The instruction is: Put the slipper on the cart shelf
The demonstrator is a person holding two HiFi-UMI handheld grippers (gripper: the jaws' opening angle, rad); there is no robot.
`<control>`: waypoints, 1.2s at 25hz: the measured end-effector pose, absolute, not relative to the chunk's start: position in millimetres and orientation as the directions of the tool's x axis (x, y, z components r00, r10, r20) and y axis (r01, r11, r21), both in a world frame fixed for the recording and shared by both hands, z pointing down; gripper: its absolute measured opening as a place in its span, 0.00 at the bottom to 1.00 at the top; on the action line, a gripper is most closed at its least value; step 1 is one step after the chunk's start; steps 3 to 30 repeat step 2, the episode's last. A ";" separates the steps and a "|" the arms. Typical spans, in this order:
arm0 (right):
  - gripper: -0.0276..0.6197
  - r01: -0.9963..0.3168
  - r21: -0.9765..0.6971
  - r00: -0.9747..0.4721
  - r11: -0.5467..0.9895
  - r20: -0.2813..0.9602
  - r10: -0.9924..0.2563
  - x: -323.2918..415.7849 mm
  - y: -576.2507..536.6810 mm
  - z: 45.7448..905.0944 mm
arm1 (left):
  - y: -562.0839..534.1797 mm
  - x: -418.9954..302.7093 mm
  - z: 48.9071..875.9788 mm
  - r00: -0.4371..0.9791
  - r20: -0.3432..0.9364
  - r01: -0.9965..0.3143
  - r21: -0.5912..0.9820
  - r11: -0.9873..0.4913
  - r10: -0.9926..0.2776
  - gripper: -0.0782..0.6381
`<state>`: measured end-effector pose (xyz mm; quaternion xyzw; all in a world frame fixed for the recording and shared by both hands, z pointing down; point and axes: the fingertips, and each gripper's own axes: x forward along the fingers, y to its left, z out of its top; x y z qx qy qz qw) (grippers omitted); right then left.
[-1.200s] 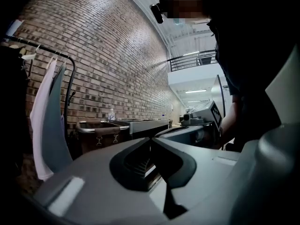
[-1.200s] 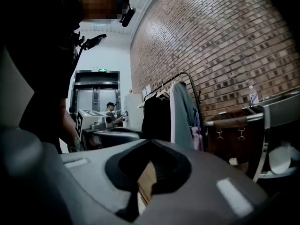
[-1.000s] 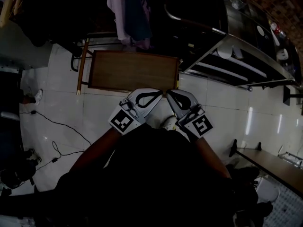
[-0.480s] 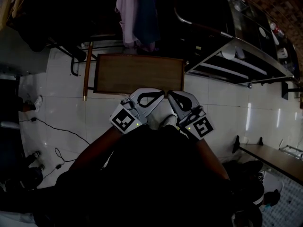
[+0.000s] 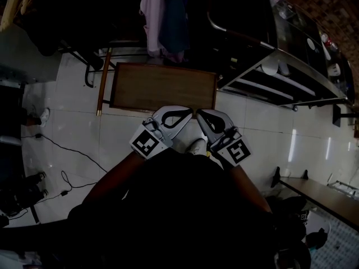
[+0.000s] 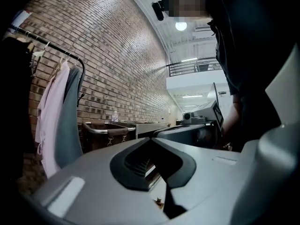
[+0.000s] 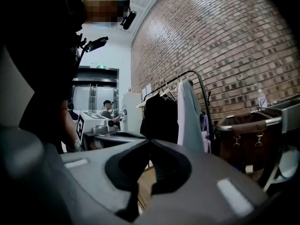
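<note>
Change: your two grippers keep nearly the same place before your chest as a second ago, but the background slides a little, and the hanging clothes [image 5: 162,15] now reach lower into the head view.
Left gripper: the left gripper [image 5: 188,111] points away from you, and its tip shows at the near edge of the wooden worktop [image 5: 162,87].
Left jaws: pressed together at the tips, with nothing between them.
Right gripper: the right gripper [image 5: 200,112] stands just beside the left one, and the two tips almost touch.
Right jaws: also pressed together, and they pinch nothing.
Slipper: you cannot identify it for sure in this dark picture. A white shape [image 5: 270,68] lies on a shelf of the steel cart [image 5: 291,80] at your right, well apart from both grippers.
Between the grippers: a second white rounded thing [image 5: 197,145] shows low on the floor [image 5: 73,128], half hidden by your body. What it is cannot be told.
Canvas cart: a brown canvas cart [image 7: 248,135] with a metal handle stands between the clothes and the steel cart, before the brick wall [image 7: 225,41].
Cable: a thin black cable [image 5: 61,147] lies on the white tiles at your left.
</note>
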<state>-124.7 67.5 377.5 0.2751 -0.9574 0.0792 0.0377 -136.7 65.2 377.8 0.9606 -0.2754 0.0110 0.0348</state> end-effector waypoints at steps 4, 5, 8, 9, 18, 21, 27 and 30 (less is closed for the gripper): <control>0.05 -0.525 -0.134 -0.851 0.841 0.116 -0.513 -122.4 70.0 376.5 | 67.7 -132.7 379.3 0.845 0.049 -0.534 0.060 -0.843 -0.532 0.11; 0.05 -0.525 -0.134 -0.851 0.841 0.116 -0.513 -122.4 70.0 376.5 | 67.7 -132.7 379.3 0.845 0.049 -0.534 0.060 -0.843 -0.532 0.11; 0.05 -0.525 -0.134 -0.851 0.841 0.116 -0.513 -122.4 70.0 376.5 | 67.7 -132.7 379.3 0.845 0.049 -0.534 0.060 -0.843 -0.532 0.11; 0.05 -0.525 -0.134 -0.851 0.841 0.116 -0.513 -122.4 70.0 376.5 | 67.7 -132.7 379.3 0.845 0.049 -0.534 0.060 -0.843 -0.532 0.11; 0.05 -0.525 -0.134 -0.851 0.841 0.116 -0.513 -122.4 70.0 376.5 | 67.7 -132.7 379.3 0.845 0.049 -0.534 0.060 -0.843 -0.532 0.11; 0.05 -0.525 -0.134 -0.851 0.841 0.116 -0.513 -122.4 70.0 376.5 | 67.7 -132.7 379.3 0.845 0.049 -0.534 0.060 -0.843 -0.532 0.11; 0.05 -0.525 -0.134 -0.851 0.841 0.116 -0.513 -122.4 70.0 376.5 | 67.7 -132.7 379.3 0.845 0.049 -0.534 0.060 -0.843 -0.532 0.11; 0.05 -0.525 -0.134 -0.851 0.841 0.116 -0.513 -122.4 70.0 376.5 | 67.7 -132.7 379.3 0.845 0.049 -0.534 0.060 -0.843 -0.532 0.11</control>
